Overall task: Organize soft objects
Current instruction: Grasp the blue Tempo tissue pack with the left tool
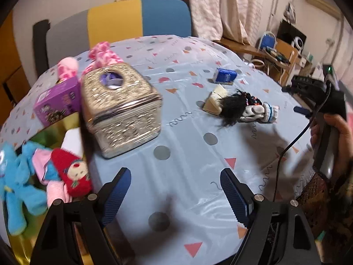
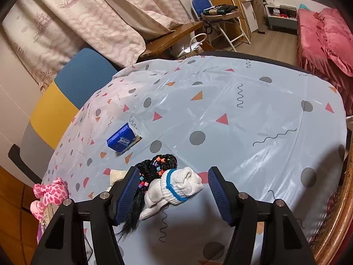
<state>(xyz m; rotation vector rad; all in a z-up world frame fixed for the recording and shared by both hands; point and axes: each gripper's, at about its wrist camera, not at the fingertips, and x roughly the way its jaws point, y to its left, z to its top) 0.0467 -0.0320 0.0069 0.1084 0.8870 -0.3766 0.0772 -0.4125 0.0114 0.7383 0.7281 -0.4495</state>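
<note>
We see the toys (image 1: pixel 44 176) left of the silver box (image 1: pixel 121 110) only in part, blurred and cut by the left tongs' (image 1: pixel 176 196) frame. A pink toy (image 1: pixel 103 54) pokes out behind the box. The doll's (image 2: pixel 176 187) black hair (image 2: pixel 141 190) slips behind the right tongs' (image 2: pixel 174 194) left finger. The right tongs stand wide, pads clear, the doll lying between them. Our left tongs gape wide over bare cloth (image 1: pixel 187 132), right of the box, holding nothing.

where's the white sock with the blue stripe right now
The white sock lies on the table, between the right gripper's open jaws in the right wrist view, against the black braided hairpiece.
</note>
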